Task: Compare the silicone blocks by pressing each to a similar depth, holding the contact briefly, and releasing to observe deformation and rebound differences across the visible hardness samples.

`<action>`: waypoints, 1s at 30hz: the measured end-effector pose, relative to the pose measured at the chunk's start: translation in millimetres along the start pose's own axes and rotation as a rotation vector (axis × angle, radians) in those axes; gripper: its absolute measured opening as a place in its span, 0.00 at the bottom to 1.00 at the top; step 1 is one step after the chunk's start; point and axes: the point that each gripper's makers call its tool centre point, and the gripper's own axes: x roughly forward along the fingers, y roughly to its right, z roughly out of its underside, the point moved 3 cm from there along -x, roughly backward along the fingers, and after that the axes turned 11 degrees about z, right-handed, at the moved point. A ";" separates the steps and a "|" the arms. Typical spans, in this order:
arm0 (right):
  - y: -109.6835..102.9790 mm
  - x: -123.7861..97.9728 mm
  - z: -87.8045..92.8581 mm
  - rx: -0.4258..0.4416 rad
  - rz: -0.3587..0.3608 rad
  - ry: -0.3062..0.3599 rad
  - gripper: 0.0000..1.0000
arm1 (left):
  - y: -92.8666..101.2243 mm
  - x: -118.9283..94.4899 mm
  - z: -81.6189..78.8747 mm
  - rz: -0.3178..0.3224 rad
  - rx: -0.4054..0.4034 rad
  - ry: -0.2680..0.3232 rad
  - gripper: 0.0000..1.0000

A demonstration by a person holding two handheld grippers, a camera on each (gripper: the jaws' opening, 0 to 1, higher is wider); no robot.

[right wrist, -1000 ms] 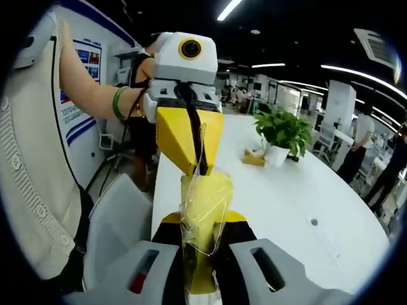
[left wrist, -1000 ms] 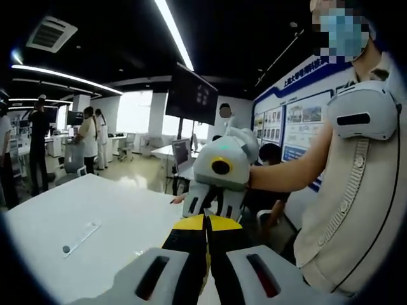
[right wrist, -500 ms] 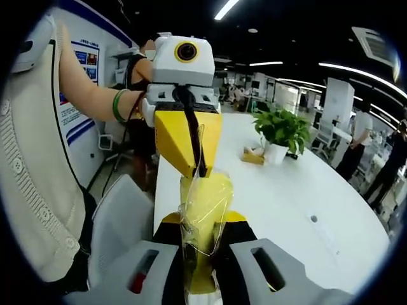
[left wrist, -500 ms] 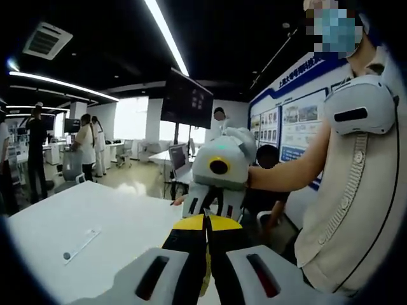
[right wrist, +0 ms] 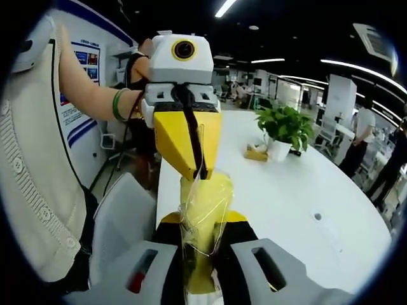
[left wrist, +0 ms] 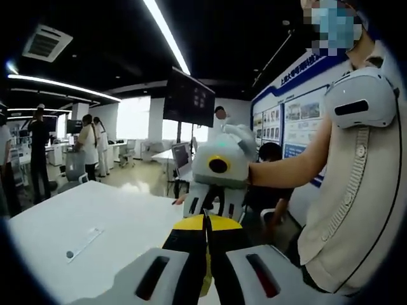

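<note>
A yellow silicone block (right wrist: 206, 197) wrapped in clear plastic is held in the air between my two grippers, which face each other. In the right gripper view my right gripper (right wrist: 203, 223) is shut on the block's lower end. The left gripper (right wrist: 200, 173) comes in from above, its yellow jaws shut on the block's upper end and the plastic. In the left gripper view my left gripper (left wrist: 206, 220) has its jaws pressed together, with a sliver of the yellow block (left wrist: 207, 279) between them. The right gripper (left wrist: 213, 210) meets it just beyond.
A long white table (right wrist: 286, 190) lies under and beyond the grippers, with a potted plant (right wrist: 283, 130) and a thin strip (left wrist: 82, 241) on it. A white chair (right wrist: 124, 216) stands by the table's edge. The person (left wrist: 356, 190) in a beige top is close by. Other people stand far back.
Both grippers keep the same hold on the block. Only the views have drifted slightly with the hands.
</note>
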 end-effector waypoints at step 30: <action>7.4 12.0 8.1 -0.043 -0.010 -0.006 0.16 | -10.2 -2.6 9.7 -0.050 -0.014 -0.033 0.00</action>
